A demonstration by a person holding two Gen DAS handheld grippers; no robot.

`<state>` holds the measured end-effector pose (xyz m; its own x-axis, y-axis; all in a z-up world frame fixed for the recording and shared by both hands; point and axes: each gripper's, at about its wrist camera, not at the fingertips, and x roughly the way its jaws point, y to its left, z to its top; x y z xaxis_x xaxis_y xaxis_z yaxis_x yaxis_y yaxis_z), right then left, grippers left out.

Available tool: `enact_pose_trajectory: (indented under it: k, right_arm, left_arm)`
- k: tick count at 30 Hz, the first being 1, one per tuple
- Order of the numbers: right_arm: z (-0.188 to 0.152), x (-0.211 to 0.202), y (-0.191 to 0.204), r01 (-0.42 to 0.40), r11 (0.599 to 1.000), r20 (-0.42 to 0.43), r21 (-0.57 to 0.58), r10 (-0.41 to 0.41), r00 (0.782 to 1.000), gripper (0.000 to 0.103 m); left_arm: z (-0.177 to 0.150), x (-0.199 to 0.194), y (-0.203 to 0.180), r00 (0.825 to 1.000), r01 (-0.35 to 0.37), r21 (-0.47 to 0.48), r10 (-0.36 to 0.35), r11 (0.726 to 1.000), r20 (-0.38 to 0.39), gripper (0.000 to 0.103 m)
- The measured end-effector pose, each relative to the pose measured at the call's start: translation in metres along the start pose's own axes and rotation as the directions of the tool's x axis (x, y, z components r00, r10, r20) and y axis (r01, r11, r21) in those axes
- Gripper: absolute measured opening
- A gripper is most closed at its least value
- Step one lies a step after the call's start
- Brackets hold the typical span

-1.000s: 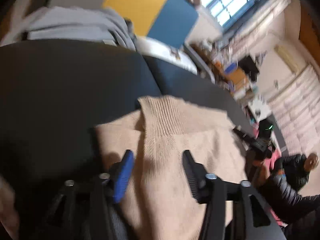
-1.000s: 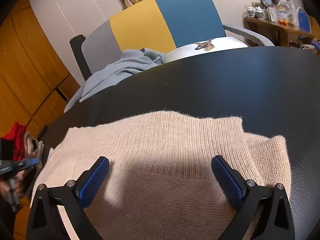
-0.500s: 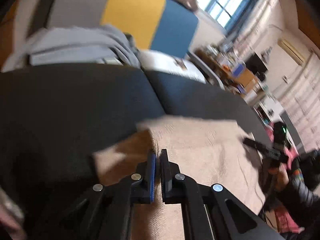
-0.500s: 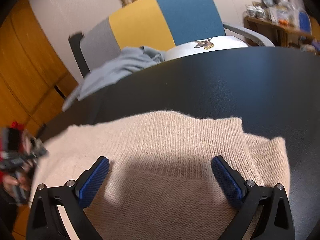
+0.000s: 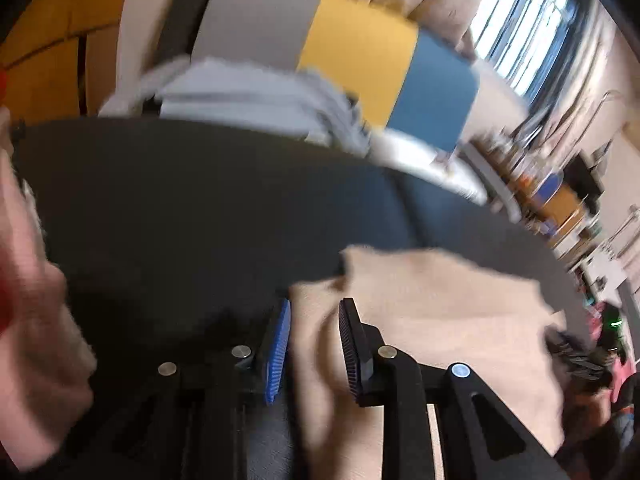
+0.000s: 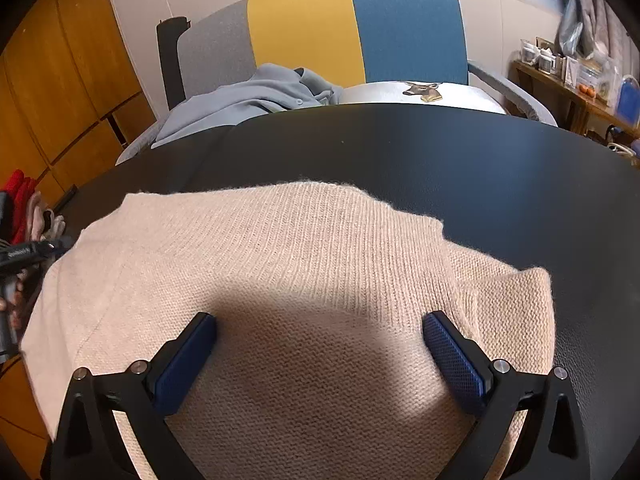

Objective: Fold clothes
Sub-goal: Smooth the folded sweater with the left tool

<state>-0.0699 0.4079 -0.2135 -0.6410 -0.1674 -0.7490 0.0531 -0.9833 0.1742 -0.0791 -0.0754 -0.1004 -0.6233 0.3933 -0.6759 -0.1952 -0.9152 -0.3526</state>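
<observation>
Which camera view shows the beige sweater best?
The right wrist view. There the beige sweater lies sharp on the black table, its knit and folded edge clear, under the open right gripper. The left wrist view is blurred; it shows only one part between the opening jaws of the left gripper.

Beige ribbed-knit sweater (image 6: pixel 304 280), black table (image 6: pixel 500 168), grey-yellow-blue chair (image 6: pixel 320 28) (vertical bands)

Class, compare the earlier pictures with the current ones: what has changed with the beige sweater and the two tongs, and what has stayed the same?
The left tongs shut on the edge of the beige sweater, lifted it, and their jaws are now opening with a fold of knit between them. The sweater's left edge, seen from the right wrist, has shifted and bunched. The right tongs stayed wide open over the sweater on the black table.
</observation>
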Motion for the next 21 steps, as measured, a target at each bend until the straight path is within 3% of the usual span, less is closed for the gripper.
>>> enact_pose_trajectory:
  k: [4, 6, 10, 11, 12, 14, 18, 21]
  right_arm:
    - [-0.001, -0.002, 0.003, 0.032, 0.999, 0.004, 0.000, -0.032, 0.999, 0.103]
    - [0.001, -0.002, 0.007, 0.046, 0.999, 0.001, -0.007, -0.046, 0.999, 0.103]
    - [0.004, -0.009, 0.004, 0.110, 0.993, 0.009, -0.048, -0.109, 0.994, 0.103]
    - [0.003, -0.008, -0.005, 0.126, 0.991, 0.008, -0.036, -0.126, 0.992, 0.103]
    - [0.003, -0.005, -0.017, 0.121, 0.993, -0.007, 0.014, -0.121, 0.993, 0.103]
    - [0.005, -0.003, -0.035, 0.083, 0.992, -0.009, 0.098, -0.082, 0.997, 0.103]
    - [0.006, -0.001, -0.027, 0.125, 0.991, -0.018, 0.053, -0.124, 0.992, 0.103]
    - [0.006, -0.002, -0.026, 0.124, 0.991, -0.012, 0.052, -0.123, 0.992, 0.103]
  left_arm:
    - [-0.038, 0.007, -0.044, 0.994, -0.002, 0.220, 0.026, 0.976, -0.106, 0.028]
    - [-0.063, 0.015, -0.046, 0.982, -0.044, 0.276, 0.093, 0.960, -0.167, 0.028]
    - [-0.096, -0.010, -0.028, 0.985, -0.095, 0.267, 0.130, 0.959, -0.116, 0.029]
    - [-0.099, -0.013, -0.019, 0.986, -0.095, 0.235, 0.124, 0.967, -0.111, 0.030]
    - [-0.102, -0.014, -0.010, 0.988, -0.091, 0.193, 0.113, 0.977, -0.108, 0.040]
    - [-0.107, -0.018, 0.007, 0.991, -0.080, 0.107, 0.091, 0.991, -0.101, 0.041]
    - [-0.096, -0.029, 0.028, 0.997, -0.002, -0.070, -0.004, 0.998, -0.076, 0.040]
    - [-0.076, -0.046, 0.043, 0.998, 0.065, -0.151, -0.065, 0.986, 0.000, 0.050]
